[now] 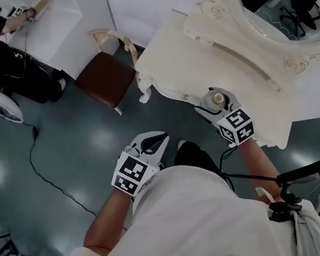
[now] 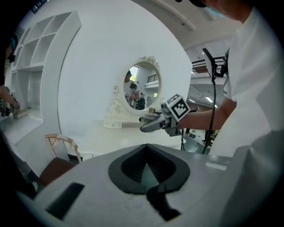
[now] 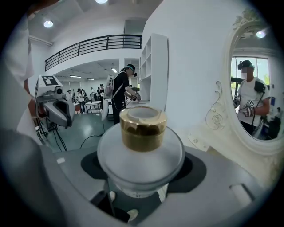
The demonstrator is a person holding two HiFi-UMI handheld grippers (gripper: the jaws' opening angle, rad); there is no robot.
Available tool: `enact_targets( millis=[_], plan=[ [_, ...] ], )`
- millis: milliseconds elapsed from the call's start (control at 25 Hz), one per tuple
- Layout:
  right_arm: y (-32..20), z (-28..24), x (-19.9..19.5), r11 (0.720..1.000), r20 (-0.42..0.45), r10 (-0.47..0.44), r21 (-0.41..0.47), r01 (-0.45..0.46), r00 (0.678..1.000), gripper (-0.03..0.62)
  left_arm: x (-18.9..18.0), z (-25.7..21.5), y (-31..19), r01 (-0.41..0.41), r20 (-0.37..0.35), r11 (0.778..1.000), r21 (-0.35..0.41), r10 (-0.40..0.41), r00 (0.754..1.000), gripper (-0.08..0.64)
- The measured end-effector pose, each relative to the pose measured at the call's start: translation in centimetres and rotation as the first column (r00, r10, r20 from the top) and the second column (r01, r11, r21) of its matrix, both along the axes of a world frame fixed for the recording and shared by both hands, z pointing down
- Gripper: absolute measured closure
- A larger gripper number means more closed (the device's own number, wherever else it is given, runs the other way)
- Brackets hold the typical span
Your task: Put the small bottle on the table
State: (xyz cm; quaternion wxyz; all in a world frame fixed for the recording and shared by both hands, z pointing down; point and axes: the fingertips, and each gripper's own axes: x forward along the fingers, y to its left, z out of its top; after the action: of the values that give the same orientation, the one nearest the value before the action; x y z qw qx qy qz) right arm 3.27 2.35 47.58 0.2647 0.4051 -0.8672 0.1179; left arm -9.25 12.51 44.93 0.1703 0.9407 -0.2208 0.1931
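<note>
Small bottle [image 3: 140,148] inside right gripper [image 1: 217,105]

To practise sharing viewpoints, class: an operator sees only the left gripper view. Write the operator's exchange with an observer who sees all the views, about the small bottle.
Operator: Is the right gripper holding anything?
Observer: Yes. The right gripper is clamped on the small bottle, gripping its frosted round body below the gold cap.
Operator: Is it over the table?
Observer: From the head view, it is above the front edge of the white table.
</note>
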Motion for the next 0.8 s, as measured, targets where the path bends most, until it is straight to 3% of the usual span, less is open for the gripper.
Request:
enact_targets(
  millis=[360,800],
  plan=[
    [-15.0,0.5,3.6,1.0,-0.027,0.015,0.025,-0.015,1.0,0.25,0.2,0.1,-9.0,0.092,0.01,0.995,-0.037,-0.092,0.996,0.557],
    [-34.0,2.2,11.0,0.998,-0.066,0.021,0.063,-0.017,0.998,0.25,4.8,-2.5,-21.7,0.229,0.061,0.973,0.002,-0.229,0.972,0.557]
  ],
)
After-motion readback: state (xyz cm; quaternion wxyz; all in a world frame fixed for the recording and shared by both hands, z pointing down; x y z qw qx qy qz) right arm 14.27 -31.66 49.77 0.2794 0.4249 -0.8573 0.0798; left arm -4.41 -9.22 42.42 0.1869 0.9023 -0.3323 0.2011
